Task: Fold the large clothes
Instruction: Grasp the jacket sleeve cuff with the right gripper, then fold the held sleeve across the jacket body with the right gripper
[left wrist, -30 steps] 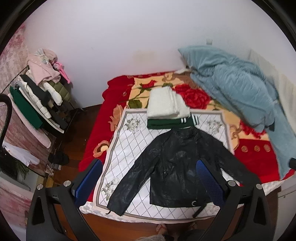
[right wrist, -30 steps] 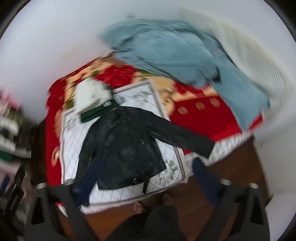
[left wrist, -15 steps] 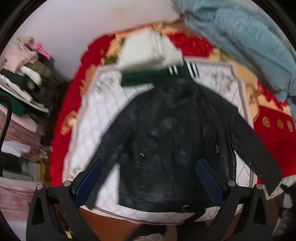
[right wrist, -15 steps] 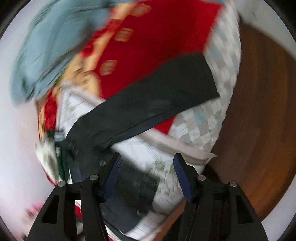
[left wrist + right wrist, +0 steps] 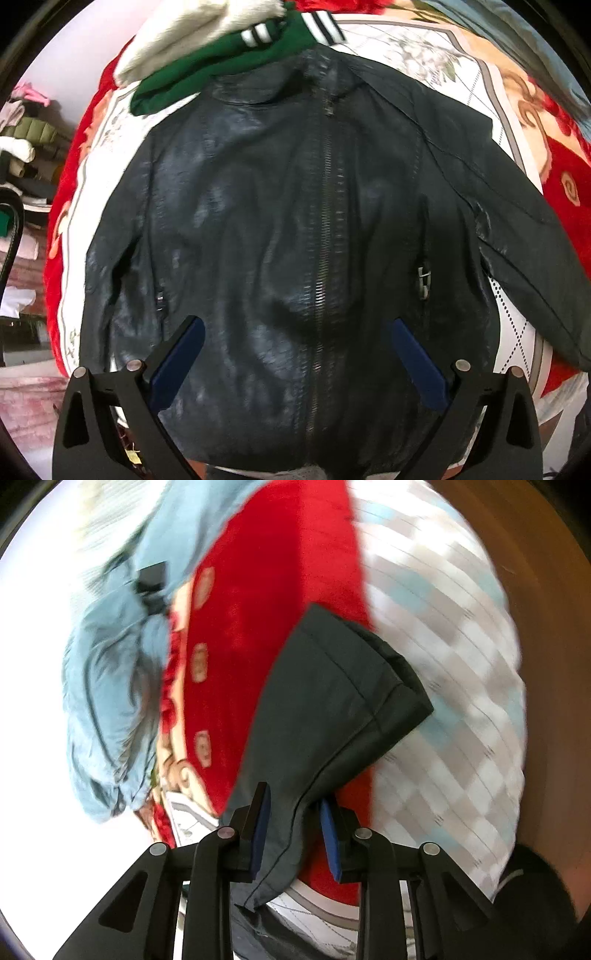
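A: What does my left wrist view show?

B: The black jacket lies face up and zipped on the white diamond-pattern cloth, which covers the red floral blanket on the bed. The collar touches a folded green garment with striped trim; a folded white garment rests on top of that. My left tongs stand wide apart above the lower front of the jacket, one blue pad to each side of the zip, neither visibly pressing on the leather. A rack of clothes stands at the left edge.

A: And the right wrist view?

B: One jacket sleeve stretches across the red blanket toward the checked bed cover; its cuff lies at the boundary between the two. My right tongs are closing with the sleeve between the pads. The left pad touches the fabric; a gap of red shows at the right pad, so the grip is not complete. A crumpled blue-grey quilt lies on the far side of the blanket. The wooden floor shows beyond the bed edge. Much of this view is blurred.
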`<state>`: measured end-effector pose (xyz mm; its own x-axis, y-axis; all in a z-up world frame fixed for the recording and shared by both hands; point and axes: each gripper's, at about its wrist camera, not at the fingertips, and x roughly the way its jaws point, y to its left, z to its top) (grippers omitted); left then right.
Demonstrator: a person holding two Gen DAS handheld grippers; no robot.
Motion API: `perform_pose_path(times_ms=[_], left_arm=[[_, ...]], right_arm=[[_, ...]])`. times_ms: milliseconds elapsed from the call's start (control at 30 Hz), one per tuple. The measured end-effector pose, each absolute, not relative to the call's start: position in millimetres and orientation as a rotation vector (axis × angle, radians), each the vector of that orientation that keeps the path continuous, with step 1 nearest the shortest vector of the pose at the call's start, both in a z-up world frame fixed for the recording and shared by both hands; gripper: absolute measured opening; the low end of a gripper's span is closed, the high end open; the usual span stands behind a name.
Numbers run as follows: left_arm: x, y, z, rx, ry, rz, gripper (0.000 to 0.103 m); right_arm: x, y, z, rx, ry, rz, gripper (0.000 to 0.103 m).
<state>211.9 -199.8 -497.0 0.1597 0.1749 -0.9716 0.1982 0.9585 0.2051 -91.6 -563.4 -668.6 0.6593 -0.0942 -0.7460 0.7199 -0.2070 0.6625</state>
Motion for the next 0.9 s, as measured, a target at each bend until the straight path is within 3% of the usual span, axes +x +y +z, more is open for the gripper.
perform_pose_path(times_ms=[67, 100, 200, 267, 400, 700, 900], left_arm=[[208.9, -203.1, -500.2, 0.305, 1.423, -0.033, 0.103], [208.0, -205.8, -502.6, 0.306, 1.425, -0.04, 0.103], [205.2, -212.2, -508.6, 0.315, 1.42, -0.055, 0.103], [203.4, -212.9, -508.9, 0.321, 1.408, -0.063, 0.103], [203.0, -211.8, -508.8, 0.336, 1.376, -0.053, 0.103], [229.6, -168.4, -496.8, 0.239, 1.36, 0.007, 0.103], [241.9, -110.4, -488.3, 0.158, 1.355, 0.095, 0.103]], right_arm=[[-79.3, -566.5, -684.4, 1.583, 0.606, -0.819, 0.033], [-75.1, -569.0, -694.0, 1.585, 0.633, -0.831, 0.044], [-61.9, -575.8, -707.2, 1.62, 0.59, -0.83, 0.047], [-53.7, -573.6, -704.2, 1.598, 0.548, -0.879, 0.03], [-49.3, -571.3, -664.1, 1.474, 0.57, -0.966, 0.008], [-18.4, -548.9, -543.2, 1.152, 0.585, -0.887, 0.003], [69.9, -496.4, -485.4, 1.015, 0.61, -0.64, 0.003]])
